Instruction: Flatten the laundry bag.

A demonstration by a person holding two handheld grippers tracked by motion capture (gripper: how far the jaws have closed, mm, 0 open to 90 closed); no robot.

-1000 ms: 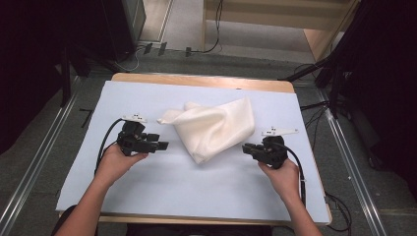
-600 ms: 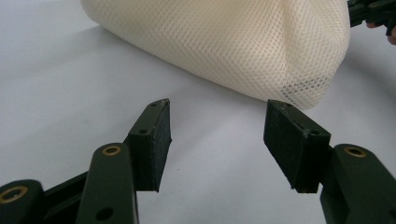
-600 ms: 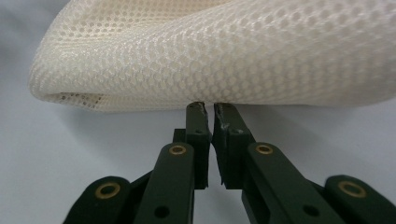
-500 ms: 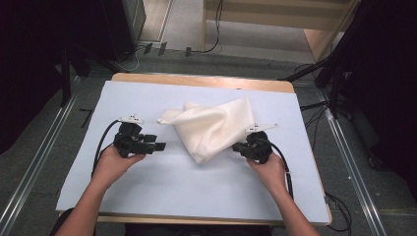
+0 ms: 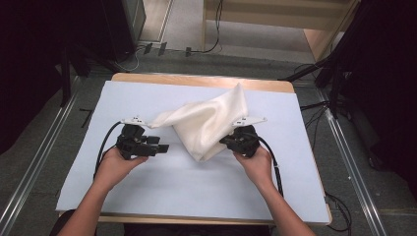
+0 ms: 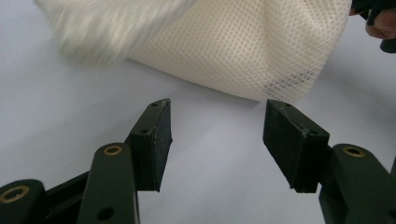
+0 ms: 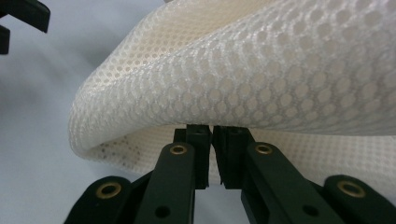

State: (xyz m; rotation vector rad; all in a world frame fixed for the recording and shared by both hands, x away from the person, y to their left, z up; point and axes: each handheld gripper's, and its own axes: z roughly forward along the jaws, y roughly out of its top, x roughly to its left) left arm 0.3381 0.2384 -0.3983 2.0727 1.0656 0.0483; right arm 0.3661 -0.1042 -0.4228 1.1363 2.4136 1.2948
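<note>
A cream mesh cloth (image 5: 206, 123) lies bunched at the middle of the pale mat (image 5: 147, 196), one corner raised toward the far edge. My right gripper (image 5: 227, 142) is at the cloth's right side. In the right gripper view its jaws (image 7: 212, 135) stand almost together under a fold of the mesh (image 7: 257, 70), pinching its edge. My left gripper (image 5: 164, 147) rests on the mat left of the cloth. In the left gripper view it (image 6: 217, 135) is open, with bare mat between the pads and the cloth (image 6: 233, 46) just beyond the tips.
The mat covers a wooden table (image 5: 196, 81) whose far edge shows. Metal rails (image 5: 349, 162) run along the floor on both sides, and cables (image 5: 196, 49) lie behind the table. Black cables (image 5: 105, 147) trail from both grippers.
The right hand has moved left into the cloth, whose right part has folded up into a raised peak. The left hand has stayed in place.
</note>
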